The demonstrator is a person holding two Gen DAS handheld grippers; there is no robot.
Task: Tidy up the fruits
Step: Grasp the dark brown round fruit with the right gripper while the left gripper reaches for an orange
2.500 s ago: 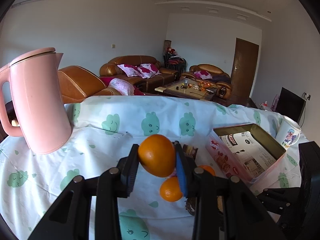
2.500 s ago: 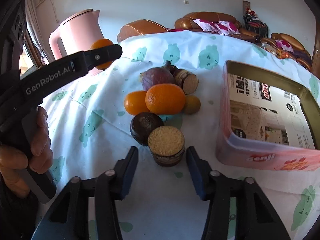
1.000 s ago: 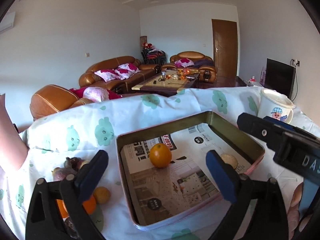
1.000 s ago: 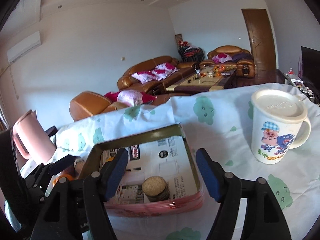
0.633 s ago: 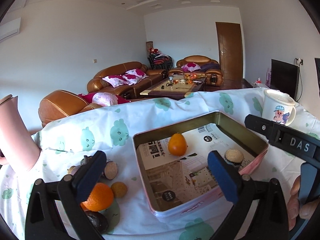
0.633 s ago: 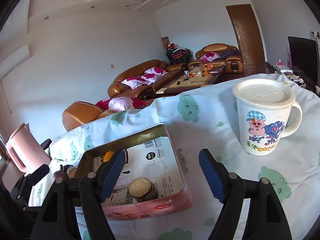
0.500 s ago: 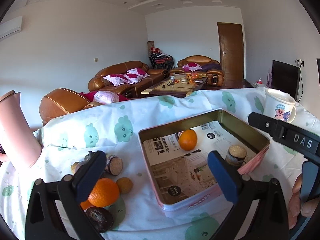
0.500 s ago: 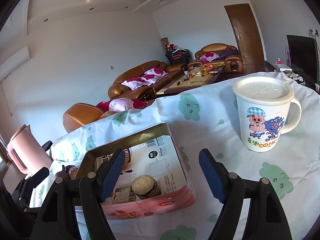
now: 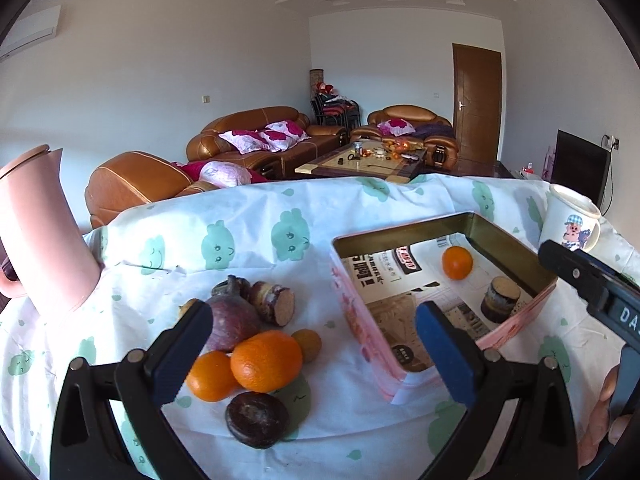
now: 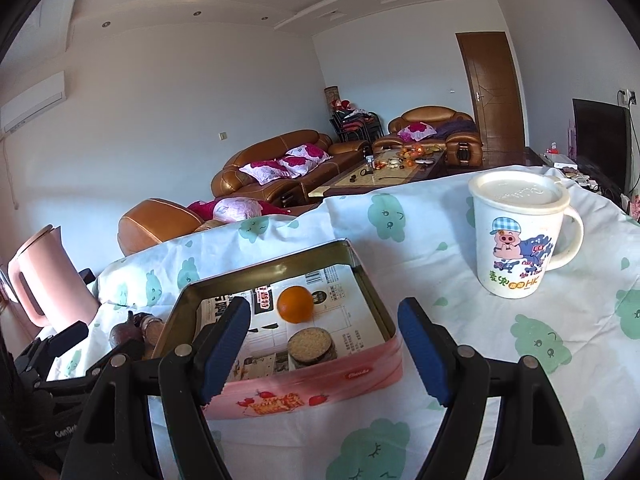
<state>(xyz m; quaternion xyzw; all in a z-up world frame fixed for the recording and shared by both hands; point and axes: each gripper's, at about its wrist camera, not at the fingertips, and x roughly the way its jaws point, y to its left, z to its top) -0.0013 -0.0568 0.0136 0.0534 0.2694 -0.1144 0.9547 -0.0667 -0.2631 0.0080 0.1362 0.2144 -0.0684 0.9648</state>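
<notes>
A: Fruit sits in two places. One orange and a cut brown round lie inside the pink tin; the pile stays on the cloth-covered worktop just beside it.

B: And each hand-held gripper?

A: Left hand-held gripper is spread wide and pinches nothing; right hand-held gripper likewise, over the tin's near wall.

B: Anything obscured?

A: Pile is mostly blocked in the right view. Pink kettle is cut off at the left edge; the mug shows fully only on the right camera.
</notes>
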